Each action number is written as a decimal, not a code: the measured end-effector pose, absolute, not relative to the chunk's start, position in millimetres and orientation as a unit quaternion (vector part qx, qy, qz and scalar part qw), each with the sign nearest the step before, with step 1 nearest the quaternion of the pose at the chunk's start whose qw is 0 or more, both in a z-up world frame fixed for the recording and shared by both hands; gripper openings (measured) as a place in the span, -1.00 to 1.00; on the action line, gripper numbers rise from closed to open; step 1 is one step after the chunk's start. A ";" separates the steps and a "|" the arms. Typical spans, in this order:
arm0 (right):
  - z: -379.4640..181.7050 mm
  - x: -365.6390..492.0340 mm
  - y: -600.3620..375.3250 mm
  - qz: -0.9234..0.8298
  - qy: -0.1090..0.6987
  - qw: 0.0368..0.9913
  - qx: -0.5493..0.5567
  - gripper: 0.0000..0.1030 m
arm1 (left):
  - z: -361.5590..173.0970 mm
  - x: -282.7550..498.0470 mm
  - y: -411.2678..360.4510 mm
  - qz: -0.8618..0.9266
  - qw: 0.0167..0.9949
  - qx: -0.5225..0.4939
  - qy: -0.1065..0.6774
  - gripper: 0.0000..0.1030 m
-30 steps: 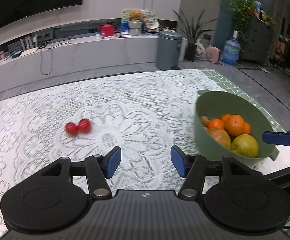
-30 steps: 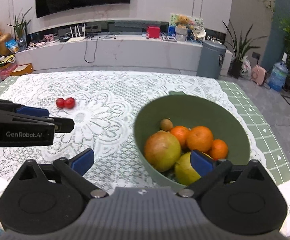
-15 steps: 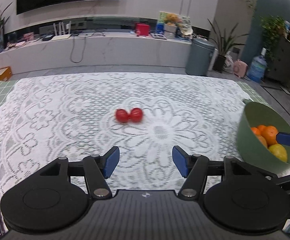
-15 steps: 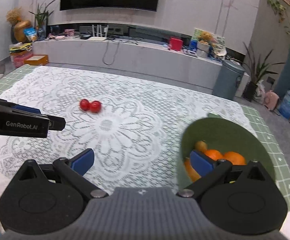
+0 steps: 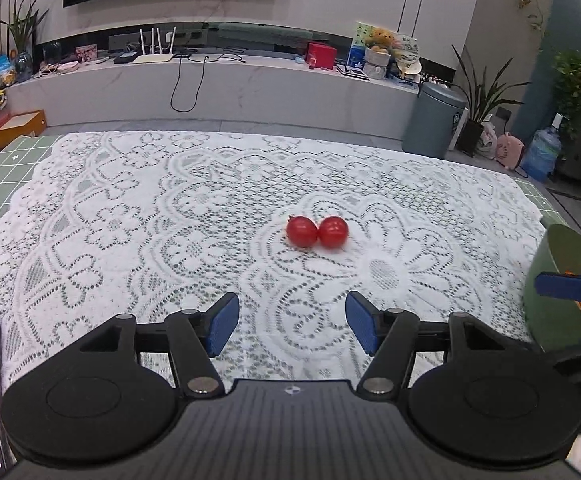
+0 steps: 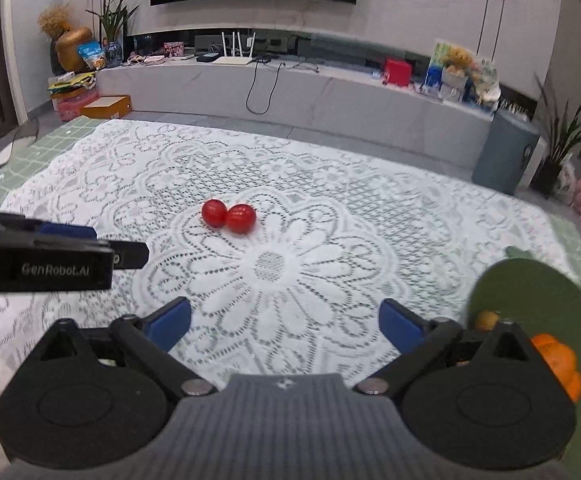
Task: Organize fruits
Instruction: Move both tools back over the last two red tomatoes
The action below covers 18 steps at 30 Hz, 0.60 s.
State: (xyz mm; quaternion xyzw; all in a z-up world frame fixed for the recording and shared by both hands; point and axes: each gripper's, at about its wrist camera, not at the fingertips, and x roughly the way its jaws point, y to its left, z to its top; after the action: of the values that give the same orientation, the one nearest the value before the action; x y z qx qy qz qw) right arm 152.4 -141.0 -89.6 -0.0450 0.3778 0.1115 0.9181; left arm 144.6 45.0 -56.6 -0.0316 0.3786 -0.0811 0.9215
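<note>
Fingers (image 5: 219,322) of the left gripper (image 5: 292,322) stand apart, empty, having just opened a little; the right gripper (image 6: 286,326) gapes wider, empty too, though its jaws have just been closing. Two red fruits (image 5: 316,232) touch on the lace-covered tabletop (image 5: 130,220) beyond both. At far right, a green bowl (image 6: 530,288) holds oranges (image 6: 558,360).

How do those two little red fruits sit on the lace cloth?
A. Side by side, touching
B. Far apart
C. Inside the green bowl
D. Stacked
A: the two red fruits lie side by side, touching, on the lace cloth, outside the green bowl.
</note>
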 end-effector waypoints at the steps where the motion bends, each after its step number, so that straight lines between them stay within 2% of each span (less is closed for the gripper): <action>1: -91.9 159.0 -141.0 0.112 0.382 0.916 -0.039 0.63 | -57.2 148.0 46.0 -0.081 0.921 -0.034 0.379 0.40; 5: -96.0 179.4 -138.4 0.113 0.386 0.915 -0.028 0.45 | -60.5 159.1 50.3 -0.075 0.921 -0.041 0.380 0.40; 14: -105.2 212.6 -129.9 0.117 0.385 0.915 -0.025 0.25 | -69.3 186.0 53.6 -0.067 0.917 -0.048 0.389 0.40; 18: -109.9 222.5 -125.2 0.123 0.383 0.915 -0.031 0.06 | -72.8 195.2 53.1 -0.070 0.916 -0.050 0.391 0.36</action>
State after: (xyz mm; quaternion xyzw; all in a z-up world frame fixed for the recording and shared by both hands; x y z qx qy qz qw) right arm 222.5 -125.2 -109.9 -0.0308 0.3830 0.1231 0.9150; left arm 195.2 53.1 -72.8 -0.0498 0.3911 -0.0699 0.9163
